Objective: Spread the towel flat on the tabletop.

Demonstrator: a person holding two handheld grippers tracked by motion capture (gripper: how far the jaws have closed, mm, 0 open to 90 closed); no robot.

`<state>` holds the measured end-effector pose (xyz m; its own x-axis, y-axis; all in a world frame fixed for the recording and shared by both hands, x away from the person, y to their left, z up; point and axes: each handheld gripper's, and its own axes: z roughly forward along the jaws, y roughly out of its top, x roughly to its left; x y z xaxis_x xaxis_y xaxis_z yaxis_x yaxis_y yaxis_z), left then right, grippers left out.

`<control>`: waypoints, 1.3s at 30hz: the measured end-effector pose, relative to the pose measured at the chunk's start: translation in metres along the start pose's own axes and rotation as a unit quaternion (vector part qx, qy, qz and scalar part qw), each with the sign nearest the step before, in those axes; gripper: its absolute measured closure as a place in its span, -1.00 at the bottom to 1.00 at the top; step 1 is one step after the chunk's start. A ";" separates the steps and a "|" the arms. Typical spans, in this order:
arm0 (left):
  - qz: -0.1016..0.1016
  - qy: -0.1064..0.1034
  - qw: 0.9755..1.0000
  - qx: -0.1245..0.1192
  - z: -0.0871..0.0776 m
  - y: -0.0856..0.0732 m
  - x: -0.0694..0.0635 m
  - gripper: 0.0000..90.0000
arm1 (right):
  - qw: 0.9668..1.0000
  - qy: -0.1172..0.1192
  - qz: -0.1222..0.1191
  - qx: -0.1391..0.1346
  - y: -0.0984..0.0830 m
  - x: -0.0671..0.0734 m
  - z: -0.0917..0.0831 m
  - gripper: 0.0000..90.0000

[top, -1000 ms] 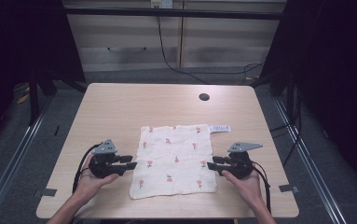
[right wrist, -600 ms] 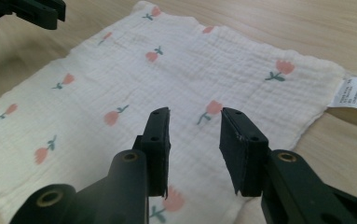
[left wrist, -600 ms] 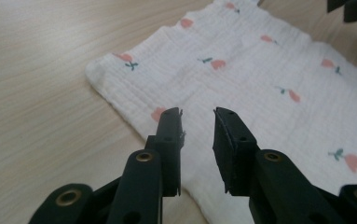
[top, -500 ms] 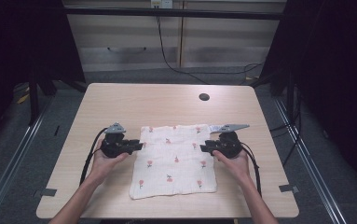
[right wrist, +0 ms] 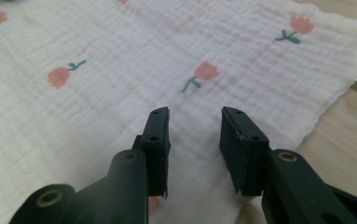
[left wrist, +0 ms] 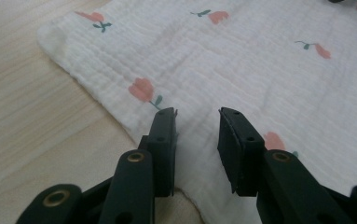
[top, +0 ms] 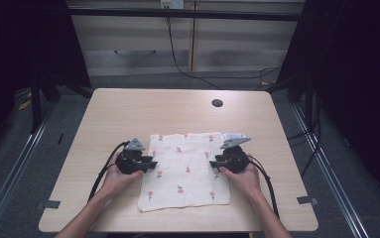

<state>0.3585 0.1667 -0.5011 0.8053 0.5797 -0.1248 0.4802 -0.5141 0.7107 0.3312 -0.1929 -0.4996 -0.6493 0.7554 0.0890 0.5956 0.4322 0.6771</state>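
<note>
A white cloth (top: 185, 171) printed with small red flowers lies flat on the wooden table (top: 128, 114). My left gripper (top: 152, 163) sits low over the cloth's left edge and points inward. In the left gripper view the jaws of that gripper (left wrist: 197, 114) stand apart above the cloth (left wrist: 241, 60); they have just been opening, with nothing pinched between them. My right gripper (top: 214, 161) reaches in over the cloth's right edge. Its jaws (right wrist: 195, 112) have just been closing, still apart over the flat cloth (right wrist: 120, 56), gripping nothing.
A dark round hole (top: 217, 103) sits in the table at the far middle. A white label (top: 234, 135) sticks out at the cloth's far right corner. Cables trail from both grippers toward the table's near edge. Bare wood surrounds the cloth.
Both hands have moved away from the person, from the cloth's near corners up along its sides, and inward over its edges. The cloth itself has not shifted.
</note>
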 end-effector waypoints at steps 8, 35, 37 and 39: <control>0.018 0.011 1.000 0.002 -0.001 -0.002 -0.003 0.73 | 1.000 0.020 0.013 -0.003 -0.008 -0.001 -0.006 0.96; 0.023 -0.008 1.000 0.002 -0.024 -0.027 -0.020 0.85 | 0.999 0.044 -0.002 0.008 -0.031 0.028 -0.028 0.79; 0.023 -0.011 1.000 0.002 -0.024 -0.027 -0.020 0.85 | 0.999 0.041 0.001 0.005 -0.030 0.028 -0.027 0.66; 0.022 -0.014 1.000 0.002 -0.024 -0.027 -0.019 0.85 | 0.999 0.042 0.008 0.002 -0.029 0.026 -0.027 0.66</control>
<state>0.3218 0.1848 -0.5013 0.8346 0.5392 -0.1125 0.4460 -0.5417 0.7125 0.2846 -0.1992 -0.4969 -0.6773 0.7177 0.1616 0.6077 0.4220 0.6728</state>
